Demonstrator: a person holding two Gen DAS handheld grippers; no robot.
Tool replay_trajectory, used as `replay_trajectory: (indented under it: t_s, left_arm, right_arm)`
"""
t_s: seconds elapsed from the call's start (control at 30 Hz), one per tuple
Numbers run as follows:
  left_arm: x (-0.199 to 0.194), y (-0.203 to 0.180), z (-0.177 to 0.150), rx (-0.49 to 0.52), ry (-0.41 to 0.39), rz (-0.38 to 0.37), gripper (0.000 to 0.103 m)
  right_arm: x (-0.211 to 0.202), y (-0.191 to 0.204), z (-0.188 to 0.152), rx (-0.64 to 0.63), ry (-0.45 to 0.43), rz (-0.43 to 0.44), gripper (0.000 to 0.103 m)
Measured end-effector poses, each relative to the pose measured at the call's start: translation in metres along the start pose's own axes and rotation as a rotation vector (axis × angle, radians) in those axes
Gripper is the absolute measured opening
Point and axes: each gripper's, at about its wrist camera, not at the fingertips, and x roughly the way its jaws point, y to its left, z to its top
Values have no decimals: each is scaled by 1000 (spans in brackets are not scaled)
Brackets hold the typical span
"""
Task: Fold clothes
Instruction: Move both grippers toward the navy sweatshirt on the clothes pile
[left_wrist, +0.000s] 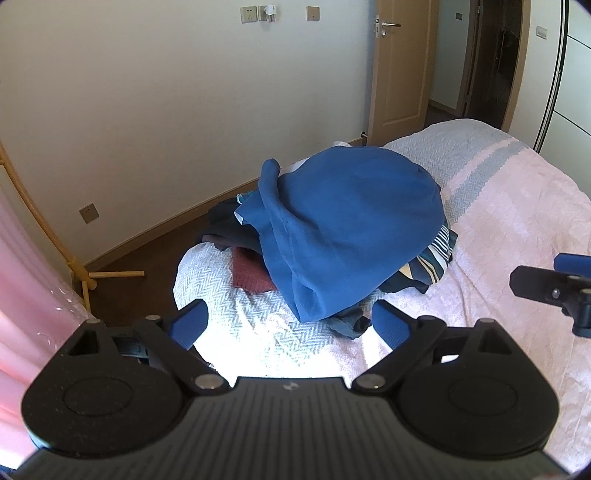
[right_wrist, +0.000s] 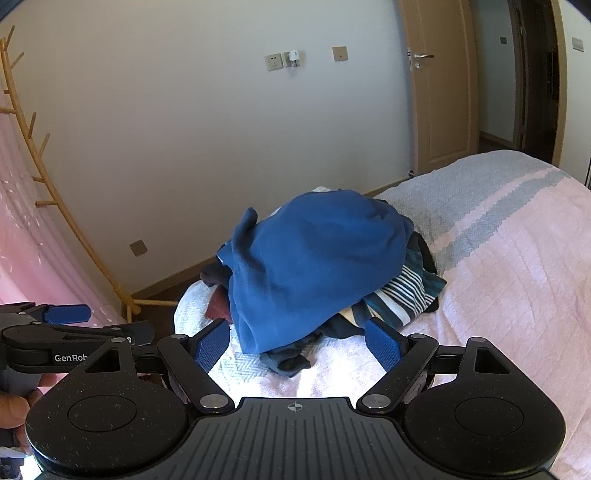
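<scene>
So both my left claw (left_wrist: 290, 325) and right claw (right_wrist: 297, 345) hang spread wide and empty just near of the unfolded clothes heap (left_wrist: 343, 236) at the bed's (left_wrist: 517, 229) left edge, and I'd pinch only the top blue garment (right_wrist: 314, 258) by one edge.

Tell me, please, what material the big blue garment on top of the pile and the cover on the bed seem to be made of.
The blue garment looks like soft, matte knit, perhaps fleece or jersey: it slumps in thick, rounded folds with no shine. The bed cover looks like woven cotton, matte: a herringbone weave shows in its grey-and-white part, and the pink part has a nubby, towel-like surface. Both are guesses from appearance only.
</scene>
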Motion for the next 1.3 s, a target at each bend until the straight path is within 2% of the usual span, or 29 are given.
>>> replay_trajectory:
  t_s: [0.3, 0.77, 0.97, 1.3]
  left_arm:
    - [-2, -2, 0, 9, -5, -11, 94]
    - [-8, -7, -10, -5, 1, 12, 94]
    - [-17, -6, -10, -82, -10, -35, 94]
    - [-26, -15, -14, -99, -16, 3, 94]
  right_arm:
    - [-2, 2, -2, 7, 8, -6, 83]
    - [-6, -7, -13, -2, 12, 22, 83]
    - [-10, -10, -13, -10, 11, 38, 83]
    - [-15, -18, -13, -25, 9, 66, 83]
